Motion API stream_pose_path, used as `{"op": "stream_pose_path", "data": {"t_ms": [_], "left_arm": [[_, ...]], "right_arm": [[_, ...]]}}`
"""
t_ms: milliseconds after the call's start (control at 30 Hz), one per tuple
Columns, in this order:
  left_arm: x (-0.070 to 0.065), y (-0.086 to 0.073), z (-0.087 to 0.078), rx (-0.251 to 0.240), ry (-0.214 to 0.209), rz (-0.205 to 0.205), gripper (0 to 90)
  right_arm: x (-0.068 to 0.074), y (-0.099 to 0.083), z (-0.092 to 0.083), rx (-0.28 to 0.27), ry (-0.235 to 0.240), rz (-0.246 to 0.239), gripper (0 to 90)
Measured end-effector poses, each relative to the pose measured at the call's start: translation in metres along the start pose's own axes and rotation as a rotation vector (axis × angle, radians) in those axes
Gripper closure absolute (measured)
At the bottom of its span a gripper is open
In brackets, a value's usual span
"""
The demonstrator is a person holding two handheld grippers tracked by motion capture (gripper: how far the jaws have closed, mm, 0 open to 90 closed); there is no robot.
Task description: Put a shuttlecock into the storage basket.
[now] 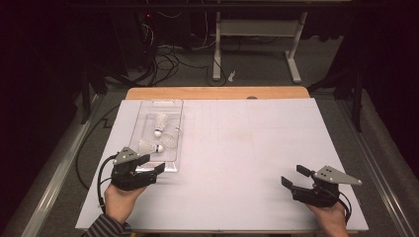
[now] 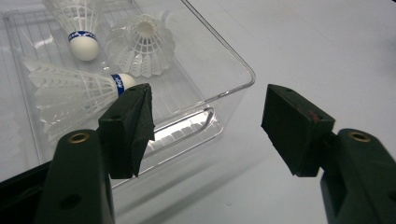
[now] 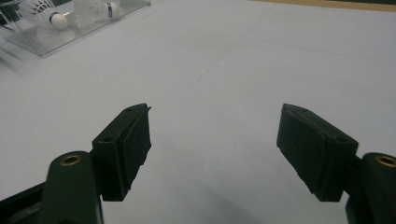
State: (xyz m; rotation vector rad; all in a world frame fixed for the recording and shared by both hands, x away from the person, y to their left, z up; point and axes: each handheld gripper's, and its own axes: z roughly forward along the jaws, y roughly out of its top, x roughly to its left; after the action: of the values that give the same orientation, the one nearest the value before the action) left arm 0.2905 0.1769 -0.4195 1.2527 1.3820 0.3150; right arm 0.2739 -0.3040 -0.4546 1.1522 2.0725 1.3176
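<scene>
A clear plastic tray (image 1: 140, 116) lies on the left of the white table top and holds three white shuttlecocks. One shuttlecock (image 1: 159, 122) is at the back, one (image 1: 169, 140) is on the right, and one (image 1: 148, 146) lies on its side near the front. My left gripper (image 1: 154, 164) is open at the tray's near right corner. In the left gripper view the tray's corner (image 2: 233, 51) sits between the jaws of the left gripper (image 2: 208, 107), with the lying shuttlecock (image 2: 74, 91) just beyond the left jaw. My right gripper (image 1: 295, 176) is open and empty at the front right, over bare table (image 3: 215, 116).
A white sheet (image 1: 247, 148) covers the table, and a wooden edge (image 1: 217, 93) shows at the back. Behind the table on the dark floor are cables and the white legs of a desk (image 1: 257, 29). In the right gripper view the tray (image 3: 70, 28) lies far off at the upper left.
</scene>
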Motion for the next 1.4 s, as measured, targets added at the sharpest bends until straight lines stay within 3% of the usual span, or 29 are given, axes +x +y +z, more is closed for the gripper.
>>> {"op": "stream_pose_path", "data": {"t_ms": [733, 1000, 1400], "left_arm": [[0.005, -0.014, -0.007, -0.029, -0.033, 0.005, 36.2], [0.010, -0.017, -0.011, -0.053, -0.034, -0.023, 35.9], [0.016, -0.023, -0.011, -0.058, -0.032, -0.023, 35.6]], "right_arm": [[0.000, 0.000, 0.000, 0.001, 0.000, 0.004, 26.7], [0.000, 0.000, 0.000, 0.002, 0.001, 0.005, 26.7], [0.000, 0.000, 0.000, 0.001, 0.001, 0.004, 26.6]]}}
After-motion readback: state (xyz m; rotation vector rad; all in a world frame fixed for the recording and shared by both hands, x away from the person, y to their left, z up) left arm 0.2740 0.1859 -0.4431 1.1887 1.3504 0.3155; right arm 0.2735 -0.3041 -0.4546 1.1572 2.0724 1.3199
